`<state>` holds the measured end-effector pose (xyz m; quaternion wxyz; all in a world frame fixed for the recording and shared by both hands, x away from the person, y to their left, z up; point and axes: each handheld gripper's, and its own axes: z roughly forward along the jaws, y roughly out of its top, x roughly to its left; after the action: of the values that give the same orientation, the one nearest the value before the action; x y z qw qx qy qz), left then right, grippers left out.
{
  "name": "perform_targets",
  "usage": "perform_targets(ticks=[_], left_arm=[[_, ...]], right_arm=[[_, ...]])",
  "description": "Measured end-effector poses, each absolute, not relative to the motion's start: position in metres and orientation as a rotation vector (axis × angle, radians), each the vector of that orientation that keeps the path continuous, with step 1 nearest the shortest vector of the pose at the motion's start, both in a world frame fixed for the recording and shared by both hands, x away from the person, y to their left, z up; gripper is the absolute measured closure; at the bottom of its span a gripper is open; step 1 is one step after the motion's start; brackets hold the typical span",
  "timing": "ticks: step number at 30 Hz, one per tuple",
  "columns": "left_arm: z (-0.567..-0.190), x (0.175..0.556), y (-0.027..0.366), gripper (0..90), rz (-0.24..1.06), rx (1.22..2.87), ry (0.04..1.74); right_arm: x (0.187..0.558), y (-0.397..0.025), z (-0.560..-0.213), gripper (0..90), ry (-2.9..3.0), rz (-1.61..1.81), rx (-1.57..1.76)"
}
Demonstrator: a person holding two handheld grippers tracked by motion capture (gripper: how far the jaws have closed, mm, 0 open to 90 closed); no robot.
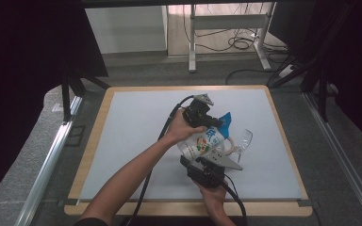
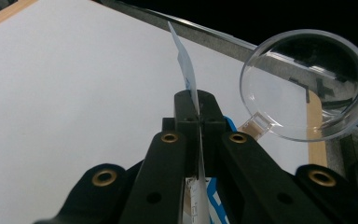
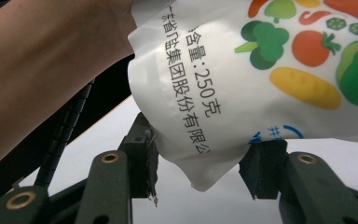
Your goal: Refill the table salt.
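High view: we hold the bag point(image 1: 206, 140) lifted near the surface's point(image 1: 132, 141) front edge, beside a clear glass point(image 1: 243, 140). Left gripper view: left tool point(image 2: 199, 105) pressed together, pinching the bag's thin edge. Right gripper view: right tool point(image 3: 199, 161) spread around the bag's lower corner point(image 3: 205, 175).

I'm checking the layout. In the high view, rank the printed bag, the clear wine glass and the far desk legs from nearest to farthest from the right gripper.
1. printed bag, just beyond the right gripper.
2. clear wine glass, on its side to the bag's right.
3. desk legs, on the floor past the table's far edge.
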<state>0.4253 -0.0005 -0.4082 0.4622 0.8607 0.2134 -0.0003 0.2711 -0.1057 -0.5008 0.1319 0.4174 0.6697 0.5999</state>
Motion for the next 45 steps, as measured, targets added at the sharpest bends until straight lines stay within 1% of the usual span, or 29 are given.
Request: perform_targets(ticks=[45], left_arm=[[-0.4099, 0.4288, -0.0021, 89.7, -0.004, 2.12, 0.532]], right_arm=[[0.2728, -0.1011, -0.5022, 53.1, 1.902, 1.729, 1.262]])
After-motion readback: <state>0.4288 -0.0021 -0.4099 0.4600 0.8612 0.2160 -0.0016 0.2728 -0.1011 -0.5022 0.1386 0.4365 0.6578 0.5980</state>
